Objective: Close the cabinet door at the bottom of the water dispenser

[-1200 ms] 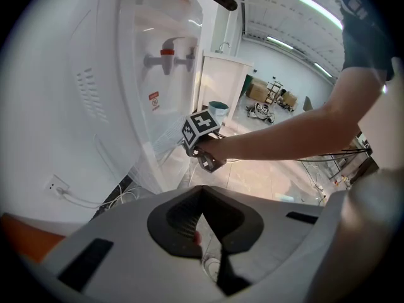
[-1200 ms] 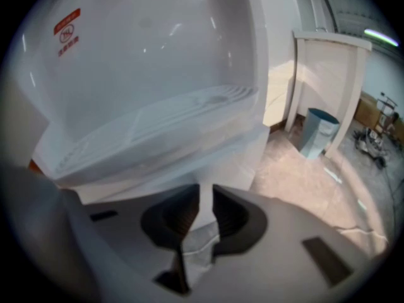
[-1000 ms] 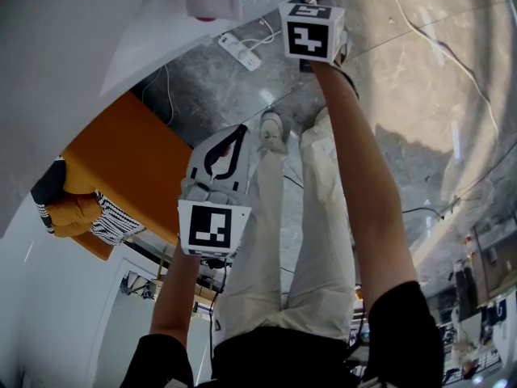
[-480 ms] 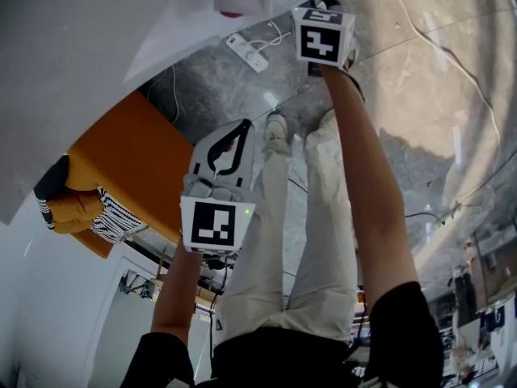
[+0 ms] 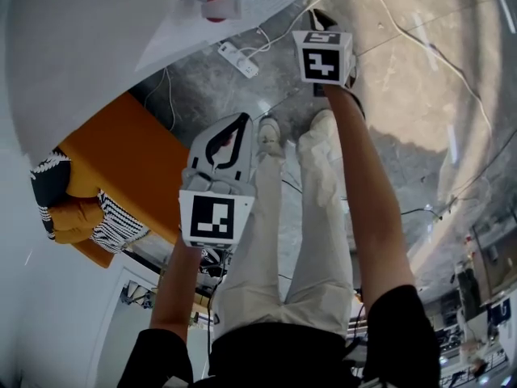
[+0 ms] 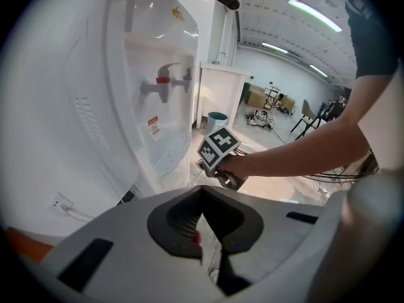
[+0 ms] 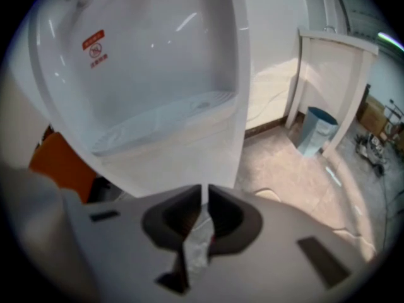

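The white water dispenser (image 5: 89, 47) fills the far left, standing on a grey marbled floor (image 5: 404, 95). Its lower front panel (image 7: 170, 163), below the drip tray, is where the cabinet door sits. It lies just beyond the right gripper, but I cannot tell whether the door is open or closed.

Left of the person, near the dispenser, is an orange sofa (image 5: 121, 160) with a mustard cushion (image 5: 73, 217) and a black-and-white striped cushion (image 5: 117, 225). The person's legs in pale trousers (image 5: 311, 241) run down the middle.

The left gripper (image 6: 202, 191) is held nearer the body, well apart from the dispenser, with its fingers together and nothing between them. The right gripper (image 7: 204, 194) reaches farther out, close to the dispenser's lower front. Its jaws have just been closing and now stand a thin slit apart. Only a strip of white shows through the slit, and nothing is clamped.

A blue bin (image 7: 317, 128) stands far right by a white partition (image 7: 328, 81). A white power strip (image 5: 237, 59) lies on the floor near the dispenser's base. A red-topped tap (image 6: 163, 84) juts from the dispenser's recess.
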Action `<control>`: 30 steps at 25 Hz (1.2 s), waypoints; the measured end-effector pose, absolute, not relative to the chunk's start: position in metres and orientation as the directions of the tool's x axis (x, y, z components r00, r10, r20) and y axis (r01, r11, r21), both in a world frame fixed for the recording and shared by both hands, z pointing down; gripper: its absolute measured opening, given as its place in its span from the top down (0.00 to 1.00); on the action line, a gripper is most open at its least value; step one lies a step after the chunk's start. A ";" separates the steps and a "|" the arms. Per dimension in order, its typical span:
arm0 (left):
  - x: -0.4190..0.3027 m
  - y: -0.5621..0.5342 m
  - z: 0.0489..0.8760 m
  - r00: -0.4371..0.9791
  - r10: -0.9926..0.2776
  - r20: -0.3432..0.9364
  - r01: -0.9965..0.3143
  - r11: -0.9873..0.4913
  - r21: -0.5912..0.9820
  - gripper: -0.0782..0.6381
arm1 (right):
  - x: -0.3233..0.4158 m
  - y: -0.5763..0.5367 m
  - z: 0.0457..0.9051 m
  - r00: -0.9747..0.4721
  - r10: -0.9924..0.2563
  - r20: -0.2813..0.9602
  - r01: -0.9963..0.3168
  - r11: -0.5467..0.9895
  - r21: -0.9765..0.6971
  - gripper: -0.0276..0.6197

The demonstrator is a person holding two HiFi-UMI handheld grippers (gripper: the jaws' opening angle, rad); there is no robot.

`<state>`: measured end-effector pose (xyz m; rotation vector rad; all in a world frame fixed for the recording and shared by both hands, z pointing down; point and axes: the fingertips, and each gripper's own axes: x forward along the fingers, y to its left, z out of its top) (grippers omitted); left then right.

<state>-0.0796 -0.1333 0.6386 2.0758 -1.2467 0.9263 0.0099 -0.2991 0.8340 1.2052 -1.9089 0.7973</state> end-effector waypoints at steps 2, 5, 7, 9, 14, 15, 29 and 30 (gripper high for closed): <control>-0.076 -0.136 0.628 0.338 -0.537 0.773 -0.898 -0.431 0.093 0.88 | 0.016 -0.290 0.821 -0.313 -0.459 0.832 -0.917 0.374 -0.139 0.88; -0.071 -0.138 0.613 0.349 -0.551 0.758 -0.886 -0.458 0.075 0.88 | 0.027 -0.277 0.796 -0.336 -0.456 0.824 -0.911 0.378 -0.162 0.90; -0.067 -0.140 0.601 0.357 -0.560 0.748 -0.877 -0.477 0.061 0.88 | 0.035 -0.270 0.777 -0.344 -0.457 0.820 -0.909 0.380 -0.170 0.90; -0.064 -0.142 0.589 0.359 -0.571 0.738 -0.875 -0.482 0.053 0.88 | 0.043 -0.261 0.757 -0.354 -0.462 0.813 -0.908 0.377 -0.181 0.90; -0.054 -0.142 0.557 0.366 -0.598 0.713 -0.874 -0.485 0.042 0.88 | 0.063 -0.233 0.707 -0.361 -0.481 0.799 -0.911 0.367 -0.191 0.91; -0.052 -0.141 0.549 0.367 -0.602 0.709 -0.874 -0.485 0.040 0.88 | 0.067 -0.227 0.697 -0.361 -0.483 0.798 -0.912 0.362 -0.193 0.91; -0.039 -0.140 0.430 0.341 -0.694 0.634 -0.903 -0.428 0.017 0.88 | 0.114 -0.174 0.522 -0.396 -0.558 0.729 -0.912 0.335 -0.239 0.91; -0.038 -0.141 0.419 0.346 -0.702 0.623 -0.903 -0.430 0.017 0.88 | 0.115 -0.172 0.508 -0.398 -0.569 0.720 -0.911 0.335 -0.238 0.91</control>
